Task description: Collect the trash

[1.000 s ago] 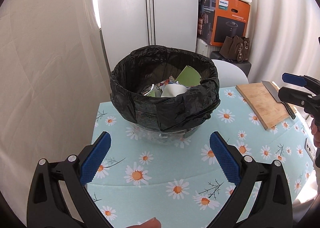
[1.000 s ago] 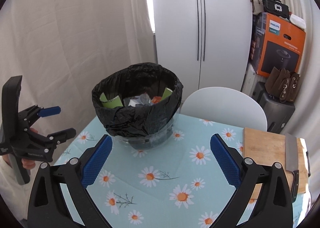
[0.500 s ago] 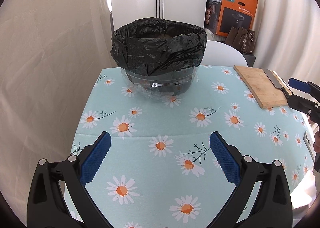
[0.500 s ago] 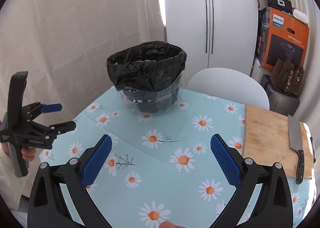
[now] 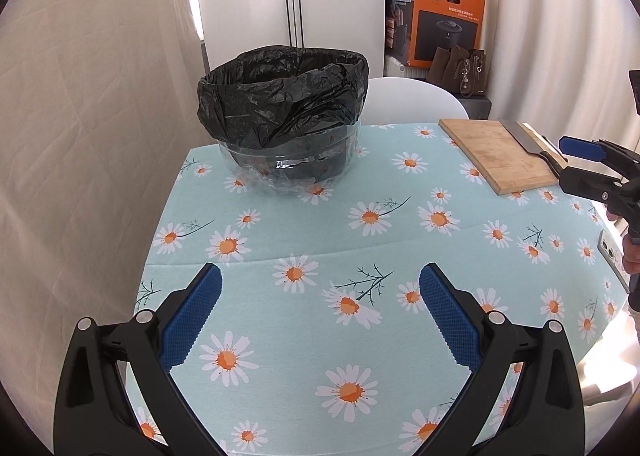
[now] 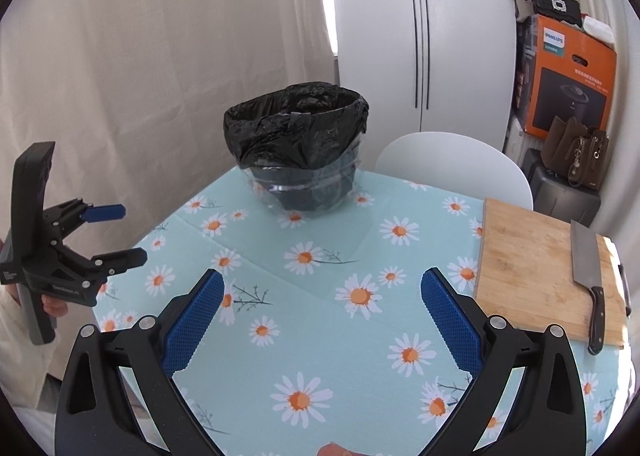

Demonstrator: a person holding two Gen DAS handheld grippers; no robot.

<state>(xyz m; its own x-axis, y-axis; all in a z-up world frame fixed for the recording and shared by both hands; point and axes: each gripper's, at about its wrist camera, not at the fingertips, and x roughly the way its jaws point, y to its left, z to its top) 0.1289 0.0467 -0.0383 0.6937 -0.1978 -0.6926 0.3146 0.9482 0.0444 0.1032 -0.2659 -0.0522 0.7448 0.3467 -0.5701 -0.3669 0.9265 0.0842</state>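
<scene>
A clear bin lined with a black bag (image 5: 282,112) (image 6: 296,132) stands at the far side of the daisy tablecloth (image 5: 360,240) (image 6: 320,296). From this low angle its contents are hidden. My left gripper (image 5: 320,300) (image 6: 114,232) hovers open over the near left part of the table, with nothing between its blue pads. My right gripper (image 6: 322,302) (image 5: 572,166) is open too and holds nothing, over the near right part. Both are well short of the bin.
A wooden cutting board (image 6: 536,272) (image 5: 500,154) with a cleaver (image 6: 588,280) lies at the right edge. A white chair (image 6: 452,164) stands behind the table. An orange box (image 6: 568,80) and bags sit by the white cabinet. Curtains hang on the left.
Both grippers have pulled back and dropped lower, away from the bin. The trash inside, visible a second ago, is now out of sight behind the rim.
</scene>
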